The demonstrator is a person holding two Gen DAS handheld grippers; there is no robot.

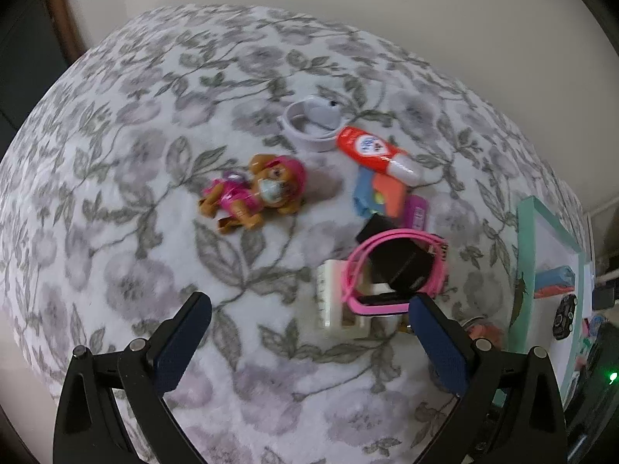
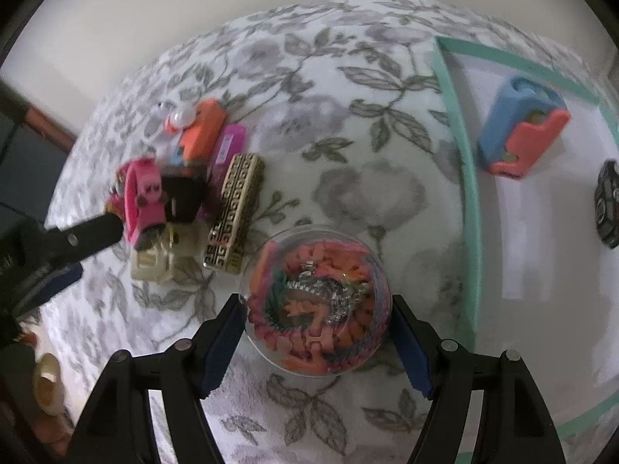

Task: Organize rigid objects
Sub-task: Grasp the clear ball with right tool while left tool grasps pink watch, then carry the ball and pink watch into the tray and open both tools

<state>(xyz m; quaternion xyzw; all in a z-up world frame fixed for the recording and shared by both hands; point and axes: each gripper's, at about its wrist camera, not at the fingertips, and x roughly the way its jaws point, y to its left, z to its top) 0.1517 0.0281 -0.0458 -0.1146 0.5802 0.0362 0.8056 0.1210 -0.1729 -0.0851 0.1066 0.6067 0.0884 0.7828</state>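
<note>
Tub of clear round plastic (image 2: pixel 317 301), packed with an orange-and-pink jointed toy and something glittery, sitting low in the middle of the right wrist view on the floral cover (image 2: pixel 348 147). Lying directly between the fingers of the right hand-held gripper (image 2: pixel 317 298), both blue pads appearing to press on its opposite sides, so gripping it at a fairly wide spread. Being round, offering no long axis to line up with.

Judging the next move as a carry to the right of the frame: teal-rimmed tray (image 2: pixel 468 212) standing just beside the tub on that side, already holding a blue-and-coral case (image 2: pixel 518 127) and a black watch (image 2: pixel 607 201). Needing a lift over the rim rather than a slide.

Left hand-held gripper (image 1: pixel 311 299) hanging wide open with nothing between its fingers, well to the left of the tub, so the right hand being much the nearer.

Showing only in the left wrist view: a toy pup (image 1: pixel 251 193) at centre, a white band (image 1: pixel 309 123) and an orange-red tube (image 1: pixel 367 147) above it. Hiding the tub almost entirely there. Showing clearly only in the right wrist view: a gold-and-black patterned box (image 2: pixel 234 212) up and left of the tub. Appearing in both: a pink watch (image 1: pixel 390 266) in the loose pile.
</note>
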